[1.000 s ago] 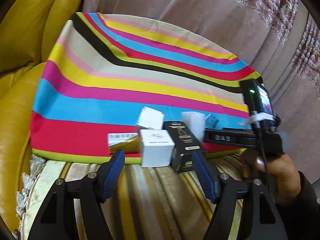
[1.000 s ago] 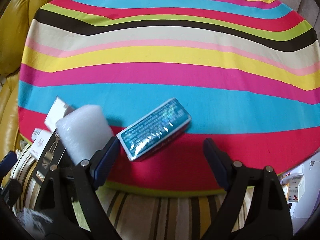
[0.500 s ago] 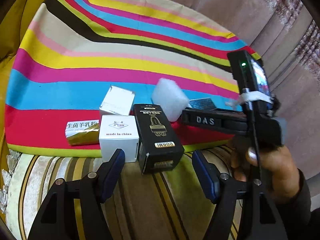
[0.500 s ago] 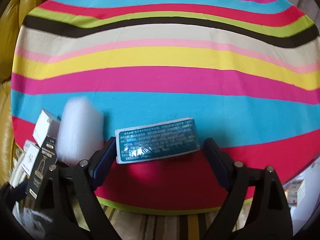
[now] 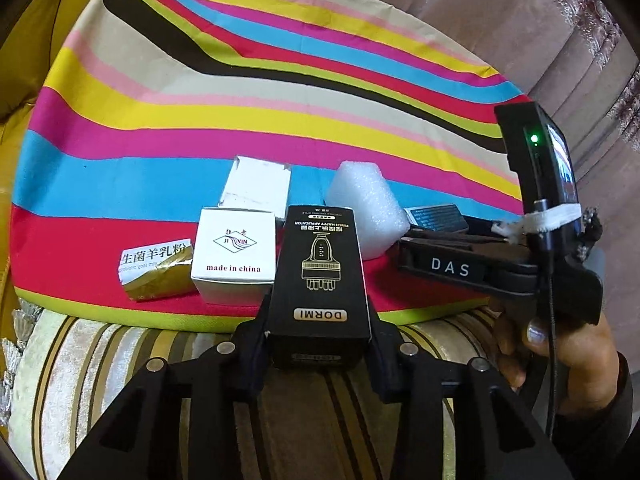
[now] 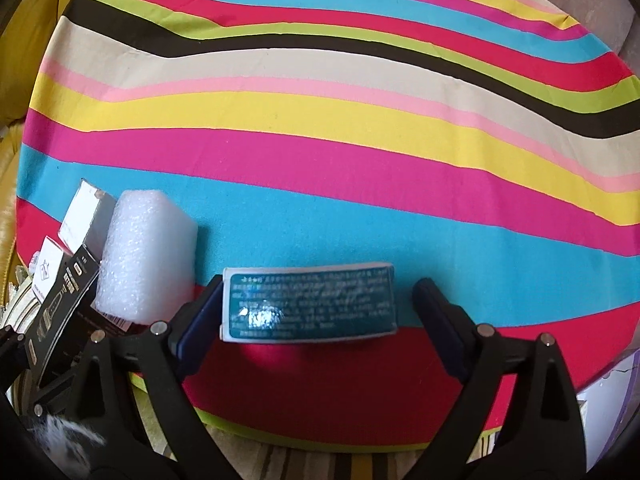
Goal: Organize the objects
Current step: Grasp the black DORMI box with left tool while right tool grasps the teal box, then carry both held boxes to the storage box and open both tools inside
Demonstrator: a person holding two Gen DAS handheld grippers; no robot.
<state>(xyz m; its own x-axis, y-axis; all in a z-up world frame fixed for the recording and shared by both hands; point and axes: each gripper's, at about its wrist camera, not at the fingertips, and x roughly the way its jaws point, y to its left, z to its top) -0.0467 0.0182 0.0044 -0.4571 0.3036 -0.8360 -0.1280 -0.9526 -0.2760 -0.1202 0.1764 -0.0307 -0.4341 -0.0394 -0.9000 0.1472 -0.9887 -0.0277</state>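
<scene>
My left gripper is shut on the near end of a black DORMI box at the front edge of the striped cloth. My right gripper is open around a teal box; its left finger touches the box end, the right finger stands apart. A white foam block sits just left of the teal box, also in the left wrist view. The right gripper's body and the teal box show at right in the left wrist view.
A white "made in china" box, another white box behind it, and a gold-and-white packet lie left of the black box. Yellow leather cushions flank the left. A striped seat edge runs below the cloth.
My left gripper moved forward and closed on the black box. My right gripper advanced so the teal box now lies between its fingers, touching the left one.
</scene>
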